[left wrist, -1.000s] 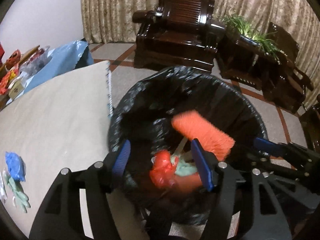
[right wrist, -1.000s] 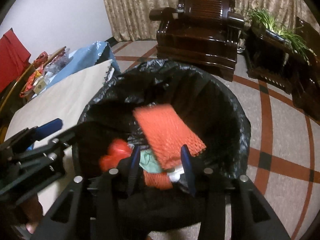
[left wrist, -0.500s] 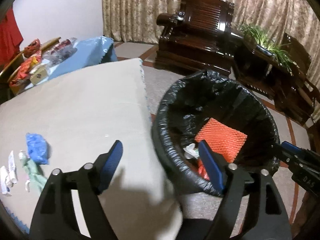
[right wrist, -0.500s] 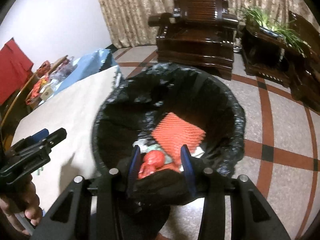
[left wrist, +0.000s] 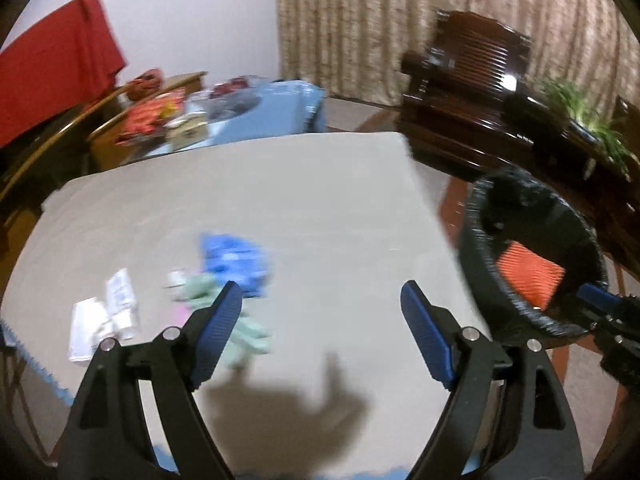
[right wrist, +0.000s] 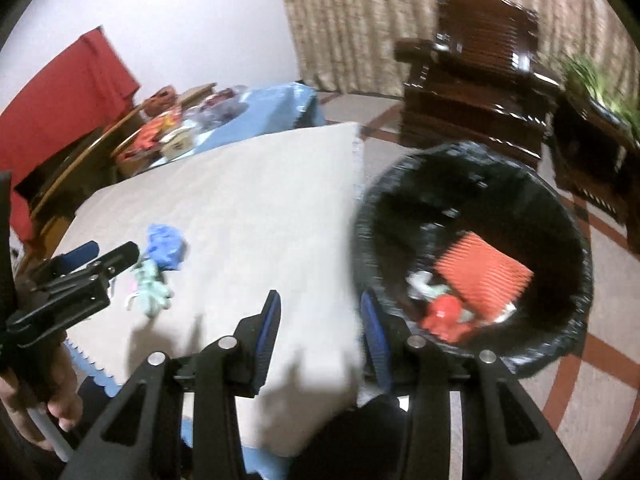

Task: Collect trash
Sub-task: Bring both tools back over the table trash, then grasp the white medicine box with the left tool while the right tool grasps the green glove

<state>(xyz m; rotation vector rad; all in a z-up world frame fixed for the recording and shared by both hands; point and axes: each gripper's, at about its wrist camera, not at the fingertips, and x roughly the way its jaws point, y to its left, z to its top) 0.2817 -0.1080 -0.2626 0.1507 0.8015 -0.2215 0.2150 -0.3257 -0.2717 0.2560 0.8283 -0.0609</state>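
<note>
Ahead of me a plain white wall [left wrist: 192, 16] meets a beige patterned curtain [left wrist: 360, 28] that hangs to the floor. A red cloth [left wrist: 56, 68] hangs at the far left against the wall. The counter [left wrist: 280, 208] in front of me wears a grey-beige cover, and behind it a blue cloth [left wrist: 280, 108] lies under a clutter of packets I cannot make out. To my right stands a dark carved wooden armchair [right wrist: 480, 64] with a glossy finish, and beside it a dark stand carries a green plant [left wrist: 588, 120]. The floor [right wrist: 600, 364] is pale tile crossed by red-brown bands. Both views are blurred, and the light is dim and warm.
</note>
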